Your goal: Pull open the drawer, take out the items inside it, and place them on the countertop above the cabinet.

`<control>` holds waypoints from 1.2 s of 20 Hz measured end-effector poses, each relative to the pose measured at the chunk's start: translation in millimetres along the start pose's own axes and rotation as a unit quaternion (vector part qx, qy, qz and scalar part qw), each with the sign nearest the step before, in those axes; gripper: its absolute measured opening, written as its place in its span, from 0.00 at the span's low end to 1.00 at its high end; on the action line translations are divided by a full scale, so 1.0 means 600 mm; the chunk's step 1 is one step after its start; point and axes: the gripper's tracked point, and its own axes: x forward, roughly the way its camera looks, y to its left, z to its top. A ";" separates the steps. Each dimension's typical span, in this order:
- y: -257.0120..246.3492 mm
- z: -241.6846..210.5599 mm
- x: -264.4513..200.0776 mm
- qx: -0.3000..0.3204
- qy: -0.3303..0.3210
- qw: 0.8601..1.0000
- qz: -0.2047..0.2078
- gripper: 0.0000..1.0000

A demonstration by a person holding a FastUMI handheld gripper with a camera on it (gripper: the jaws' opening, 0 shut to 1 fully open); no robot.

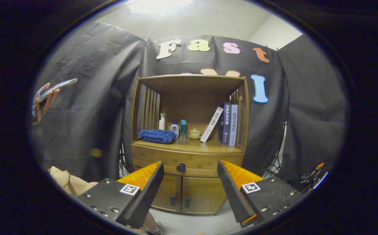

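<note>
Gripper view: gripper (190,169) jaws spread, empty, short of cabinet (189,192). Drawer (189,160) shut; stiff wood, likely slides heavy. Pinch its small round knob (181,167); slippery, little purchase.

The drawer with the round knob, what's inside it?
Nothing inside can be seen: the drawer is closed, its front and knob covering the contents. The hand-held gripper is open, short of the knob.

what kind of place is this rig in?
Likely a staged recording booth: black cloth wall, a wooden cabinet with towel, bottles and books, drawer knob beyond the open gripper.
</note>
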 end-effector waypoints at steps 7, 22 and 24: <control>0.009 -0.003 0.049 -0.010 -0.009 1.000 -0.004 0.98; 0.093 -0.110 0.307 -0.037 0.013 0.999 0.000 0.98; 0.097 -0.135 0.333 -0.036 0.026 0.999 0.000 0.98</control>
